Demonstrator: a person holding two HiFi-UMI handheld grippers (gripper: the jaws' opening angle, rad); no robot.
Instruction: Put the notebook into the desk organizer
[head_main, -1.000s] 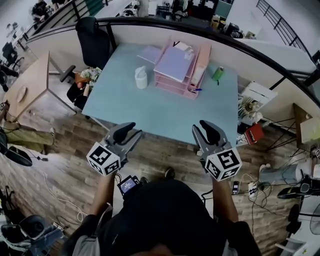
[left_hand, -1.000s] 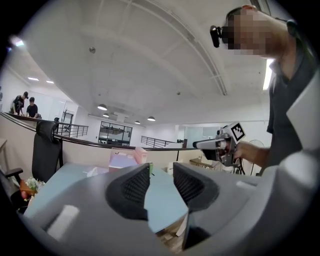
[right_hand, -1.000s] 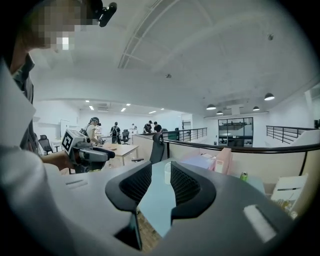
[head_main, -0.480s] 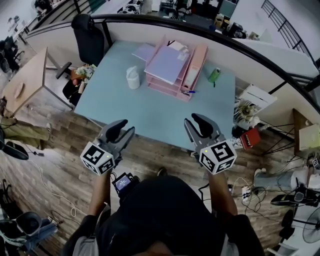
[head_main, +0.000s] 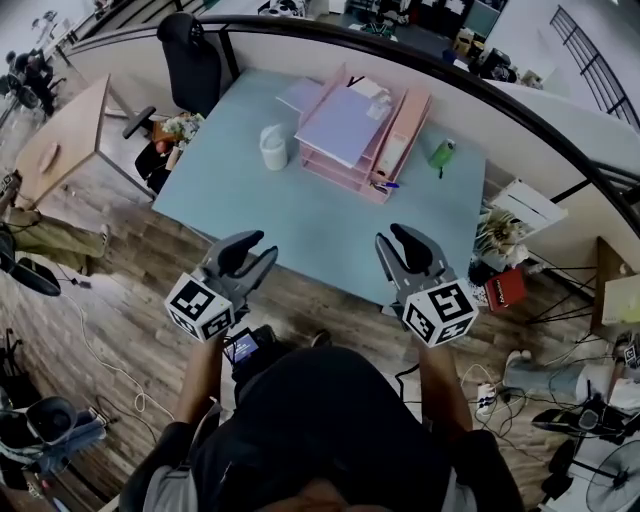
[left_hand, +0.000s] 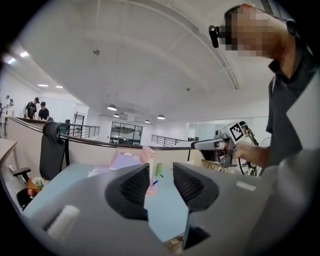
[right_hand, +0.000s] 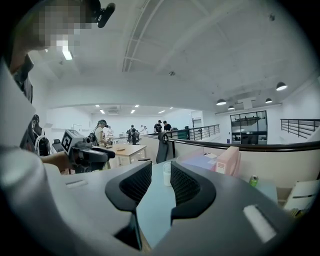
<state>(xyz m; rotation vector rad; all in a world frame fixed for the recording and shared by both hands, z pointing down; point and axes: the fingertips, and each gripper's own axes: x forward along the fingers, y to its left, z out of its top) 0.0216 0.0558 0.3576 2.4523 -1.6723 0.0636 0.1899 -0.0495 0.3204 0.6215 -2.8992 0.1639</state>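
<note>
A pink desk organizer (head_main: 385, 150) stands at the far side of the light-blue table (head_main: 300, 220). A large lavender notebook (head_main: 345, 122) lies on its top tray. A smaller lavender one (head_main: 298, 96) lies flat on the table behind its left corner. My left gripper (head_main: 256, 252) and right gripper (head_main: 399, 243) hover side by side at the table's near edge, far from the organizer. Each has its jaws close together with nothing between them. In the left gripper view the left gripper (left_hand: 161, 182) points at the organizer (left_hand: 148, 165). The right gripper (right_hand: 161, 181) faces a white cup (right_hand: 166, 175).
On the table stand a white cup (head_main: 272, 147) left of the organizer, a green can (head_main: 442, 152) to its right, and a blue pen (head_main: 388, 184) lies in front. A black chair (head_main: 190, 55) stands at the far left corner. Cables and boxes clutter the wooden floor.
Both grippers have moved forward together to the table's near edge. Their jaws look the same as before, and nothing on the table has moved.
</note>
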